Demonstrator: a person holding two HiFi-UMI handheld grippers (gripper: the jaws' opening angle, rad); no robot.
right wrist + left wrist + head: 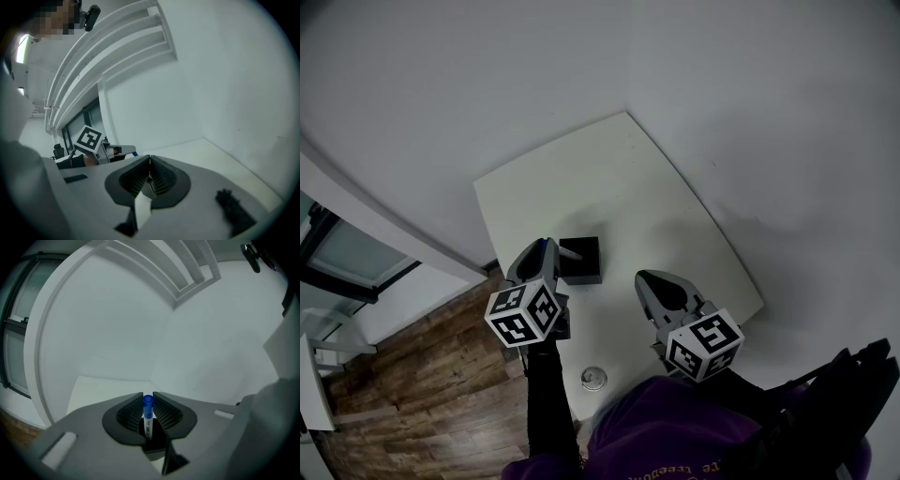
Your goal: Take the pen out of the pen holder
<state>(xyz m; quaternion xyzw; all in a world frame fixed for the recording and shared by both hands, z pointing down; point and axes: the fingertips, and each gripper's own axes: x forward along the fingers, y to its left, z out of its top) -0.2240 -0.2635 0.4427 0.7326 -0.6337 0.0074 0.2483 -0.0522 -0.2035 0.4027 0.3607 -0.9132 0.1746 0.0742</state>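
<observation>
The left tongs (pixel 148 395) are clamped on a pen (pixel 148 417): the two ribbed pads press its white barrel from either side, just under the blue cap. The pen stands upright across the jaws, its long axis vertical in the left gripper view, with the cap on top, poking above the jaw tips, and the printed barrel running straight down. Its lower end shows against the black pen holder (pixel 157 447) directly beneath; whether it has cleared the opening cannot be told. In the head view these tongs sit at the left edge of that square holder, which stands on the white bench (pixel 619 183). The right tongs (pixel 150 162) are closed, jaw tips meeting with nothing between them. They sit well to the right of the holder, above the bench, pointing the same way as the left pair. A small round object (pixel 593 378) lies on the bench near its front edge. A wooden floor (pixel 412 375) shows to the left.
</observation>
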